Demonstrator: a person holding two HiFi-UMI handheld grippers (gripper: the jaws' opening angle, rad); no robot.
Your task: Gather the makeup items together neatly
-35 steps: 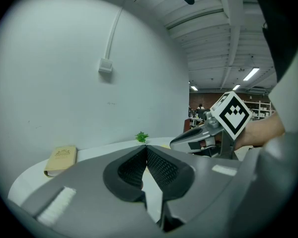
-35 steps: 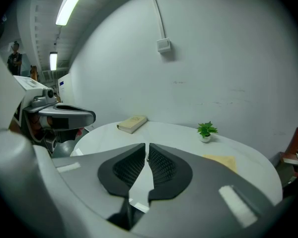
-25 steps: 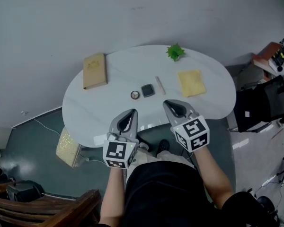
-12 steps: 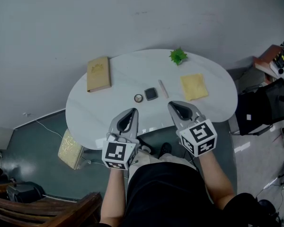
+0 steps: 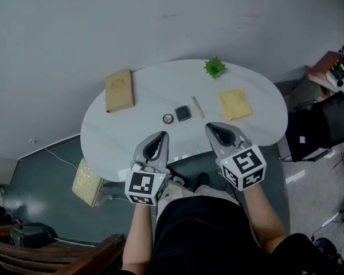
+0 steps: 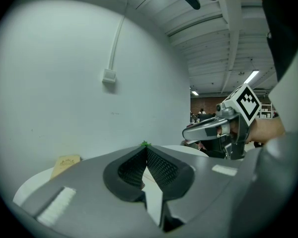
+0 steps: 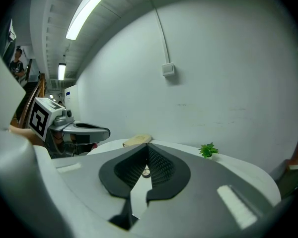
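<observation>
Your left hand-held gripper [image 5: 160, 135] is over the near edge of the white oval surface [image 5: 114, 142]. Its jaws are closed tip to tip, with nothing between the dark ribbed pads [image 6: 161, 167]. Your right hand-held gripper [image 5: 210, 126] is level with it, a little to the right, and its jaws are also pressed together and empty. Neither one touches any item.

The makeup items lie in a short row near the middle of the surface, just beyond both gripper tips. At the left of the row is a small round compact [image 5: 168, 118], and just beside it is a dark square compact [image 5: 183, 113]. A slim pale stick [image 5: 198, 106] lies to the right of the square one, angled away from you and close by, though you cannot tell whether it touches.

A tan book [image 5: 119, 90] lies well to the left of the row, towards the far left edge. A yellow cloth [image 5: 234, 103] lies flat to the right of the stick. A small green plant [image 5: 214, 67] stands at the far edge, beyond the cloth.

In the right gripper view, the round compact shows through the gap below the closed tips.
</observation>
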